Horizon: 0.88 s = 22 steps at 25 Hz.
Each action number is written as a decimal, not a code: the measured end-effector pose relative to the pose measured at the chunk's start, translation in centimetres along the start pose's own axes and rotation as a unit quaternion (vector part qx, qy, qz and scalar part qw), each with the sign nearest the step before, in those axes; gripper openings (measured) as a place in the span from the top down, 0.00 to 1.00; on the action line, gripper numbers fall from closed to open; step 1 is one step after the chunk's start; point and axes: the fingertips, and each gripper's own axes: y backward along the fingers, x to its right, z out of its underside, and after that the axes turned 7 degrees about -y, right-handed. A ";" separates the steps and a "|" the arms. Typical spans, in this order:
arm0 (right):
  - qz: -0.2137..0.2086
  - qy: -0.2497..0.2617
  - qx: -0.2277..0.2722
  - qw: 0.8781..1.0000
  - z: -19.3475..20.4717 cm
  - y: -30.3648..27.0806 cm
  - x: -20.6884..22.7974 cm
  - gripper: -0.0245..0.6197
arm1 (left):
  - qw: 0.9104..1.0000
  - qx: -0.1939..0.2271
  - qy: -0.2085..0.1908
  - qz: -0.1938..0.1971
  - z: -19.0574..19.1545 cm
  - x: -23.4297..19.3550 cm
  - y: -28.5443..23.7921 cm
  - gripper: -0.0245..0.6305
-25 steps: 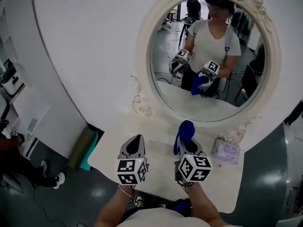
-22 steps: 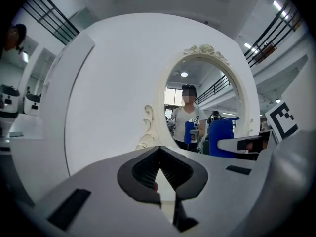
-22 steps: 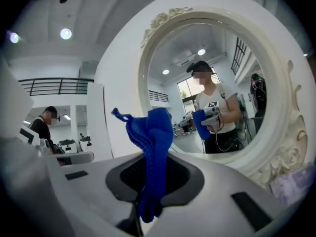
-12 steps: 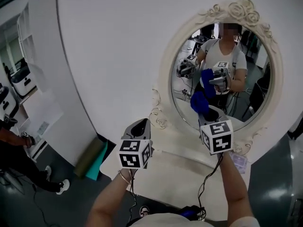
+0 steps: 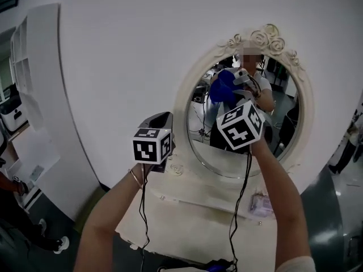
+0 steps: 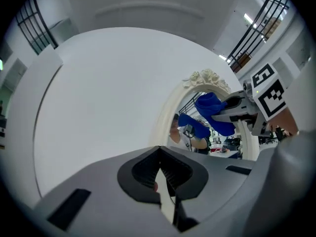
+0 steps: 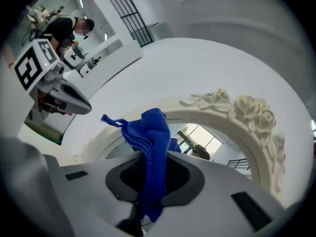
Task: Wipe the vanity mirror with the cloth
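Observation:
The oval vanity mirror (image 5: 283, 123) has an ornate white frame (image 5: 185, 103) topped with roses. My right gripper (image 5: 229, 98) is raised in front of the mirror's upper left part and is shut on a blue cloth (image 5: 222, 86). The cloth bunches up against or just off the glass; I cannot tell if it touches. In the right gripper view the cloth (image 7: 150, 142) hangs between the jaws of the right gripper (image 7: 148, 174), below the frame's roses (image 7: 247, 112). My left gripper (image 5: 160, 118) is held up left of the mirror, shut and empty (image 6: 160, 174), apart from the cloth (image 6: 212, 110).
A white vanity table (image 5: 187, 208) stands below the mirror with a small clear packet (image 5: 261, 204) at its right. A plain white wall (image 5: 113, 67) backs the mirror. White shelving (image 5: 22, 55) stands at the far left. Cables (image 5: 142, 208) hang from both grippers.
Both grippers have risen from the tabletop. The right one carried the blue cloth up to the mirror's upper left. The left one rose beside the frame.

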 end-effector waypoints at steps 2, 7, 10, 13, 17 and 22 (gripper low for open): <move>0.026 0.034 -0.010 0.999 -1.6 -0.5 1.6 0.86 | 1.000 0.007 -0.003 -0.008 -2.7 -1.1 -1.1 0.96; 0.070 0.101 -0.048 0.991 -3.6 -1.9 4.2 0.86 | 0.999 0.035 -0.030 -0.019 -8.1 -1.7 -2.2 0.95; 0.075 0.111 -0.059 0.989 -4.1 -2.7 4.1 0.86 | 0.999 0.044 -0.025 -0.017 -9.4 -1.6 -2.5 0.95; 0.075 0.110 -0.067 0.989 -3.7 -3.5 3.5 0.86 | 0.999 0.047 -0.004 -0.016 -9.1 -1.8 -2.6 0.95; 0.076 0.109 -0.068 0.989 -3.2 -4.0 2.4 0.86 | 0.999 0.036 0.032 -0.024 -7.0 -2.8 -2.5 0.95; 0.070 0.128 -0.077 0.986 -2.2 -4.7 0.0 0.86 | 0.999 0.001 0.037 -0.024 -2.5 -2.9 -2.8 0.96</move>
